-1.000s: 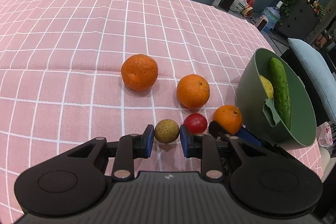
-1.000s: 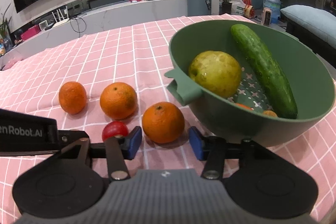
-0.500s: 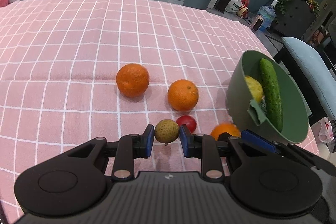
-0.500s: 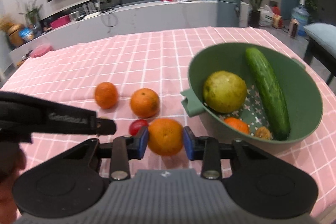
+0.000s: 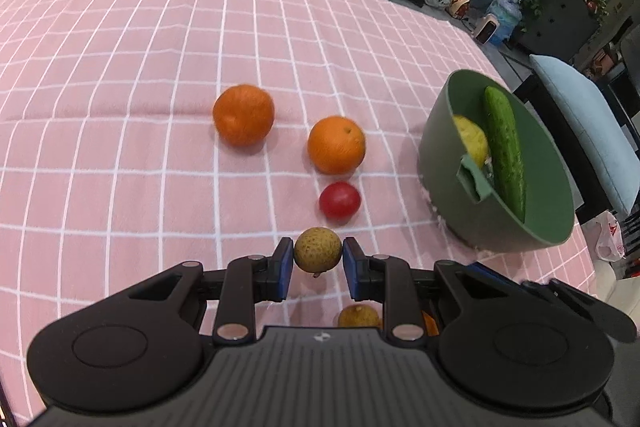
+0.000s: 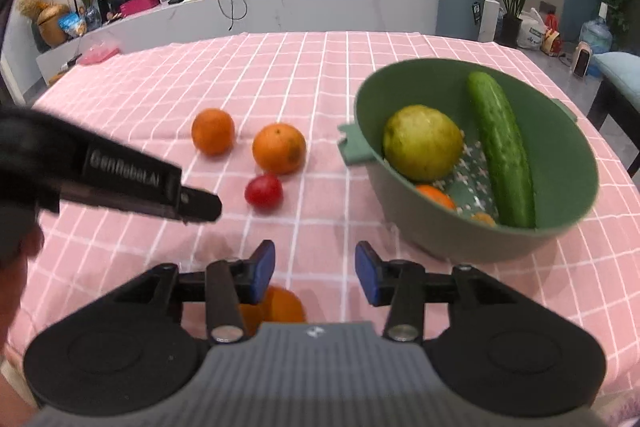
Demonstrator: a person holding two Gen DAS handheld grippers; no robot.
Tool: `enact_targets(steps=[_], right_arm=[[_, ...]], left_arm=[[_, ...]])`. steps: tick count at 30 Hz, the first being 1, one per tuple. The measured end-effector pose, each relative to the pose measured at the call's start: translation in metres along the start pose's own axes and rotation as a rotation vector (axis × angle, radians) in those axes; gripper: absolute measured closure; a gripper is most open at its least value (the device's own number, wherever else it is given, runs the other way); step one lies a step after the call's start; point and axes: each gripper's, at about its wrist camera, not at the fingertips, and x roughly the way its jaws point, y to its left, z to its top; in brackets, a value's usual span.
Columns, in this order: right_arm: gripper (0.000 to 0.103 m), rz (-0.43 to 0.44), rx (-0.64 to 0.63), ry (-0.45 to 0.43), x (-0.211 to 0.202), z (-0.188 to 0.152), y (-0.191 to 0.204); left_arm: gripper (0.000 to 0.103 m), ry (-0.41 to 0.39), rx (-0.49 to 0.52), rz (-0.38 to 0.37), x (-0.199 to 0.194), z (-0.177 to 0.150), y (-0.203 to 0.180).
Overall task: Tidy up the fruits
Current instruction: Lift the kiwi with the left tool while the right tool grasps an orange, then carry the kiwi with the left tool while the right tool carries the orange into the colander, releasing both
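Left gripper [image 5: 318, 259], clamped on the small yellow-green fruit [image 5: 318, 249], has risen above the pink checked cloth [image 5: 120, 147]; at 1.0 s ago the fruit sat on it. Right gripper [image 6: 315, 269], closed on an orange [image 6: 276, 307] 0.5 s ago, now stands parted, that orange lying on the cloth at 7 o'clock beneath its fingers. Green bowl [image 6: 560, 131] appears farther off, toward 1 o'clock
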Motion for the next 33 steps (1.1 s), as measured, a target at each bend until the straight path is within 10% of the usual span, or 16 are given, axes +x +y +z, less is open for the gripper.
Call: enact_targets(steps=[17, 25, 33], right_arm=[[0.057, 0.238, 0.014, 0.272, 0.003, -0.029, 0.010], [0.062, 0.232, 0.002, 0.271, -0.001, -0.033, 0.011], [0.063, 0.196, -0.009, 0.091, -0.050, 0.004, -0.011]], left_arm=[[0.073, 0.076, -0.018, 0.036, -0.011, -0.018, 0.010], [0.073, 0.078, 0.006, 0.032, -0.014, -0.016, 0.002], [0.073, 0.027, 0.088, -0.053, -0.032, 0.005, -0.032]])
